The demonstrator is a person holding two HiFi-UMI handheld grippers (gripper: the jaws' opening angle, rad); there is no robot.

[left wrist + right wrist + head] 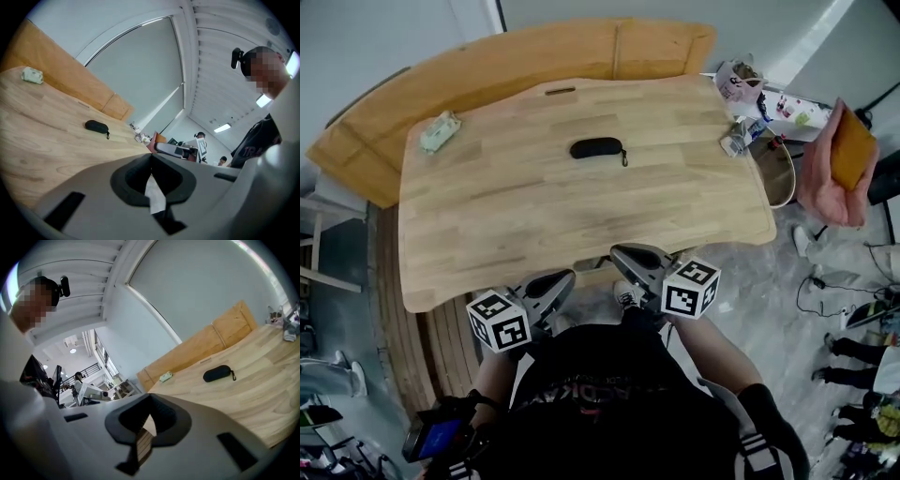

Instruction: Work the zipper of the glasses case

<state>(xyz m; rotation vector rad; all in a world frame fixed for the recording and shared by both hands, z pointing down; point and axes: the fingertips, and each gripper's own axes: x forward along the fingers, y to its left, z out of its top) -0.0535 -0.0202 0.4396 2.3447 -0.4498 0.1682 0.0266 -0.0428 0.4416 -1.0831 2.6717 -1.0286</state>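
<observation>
The black glasses case (597, 148) lies zipped on the far middle of the wooden table (506, 216), its pull cord at its right end. It also shows in the left gripper view as the case (96, 125) and in the right gripper view as the case (217, 373), far ahead of the jaws in both. My left gripper (555, 281) and right gripper (630, 256) hang side by side at the table's near edge, close to my body. Both are shut with nothing between the jaws, as the left gripper (151, 158) and right gripper (150, 398) show in their own views.
A green-white packet (441, 131) lies at the table's far left. Small clutter (741, 84) sits at the far right corner. Beside the table on the right, a person's hand (825, 187) holds an orange-brown flat thing. A wooden panel (487, 56) runs behind the table.
</observation>
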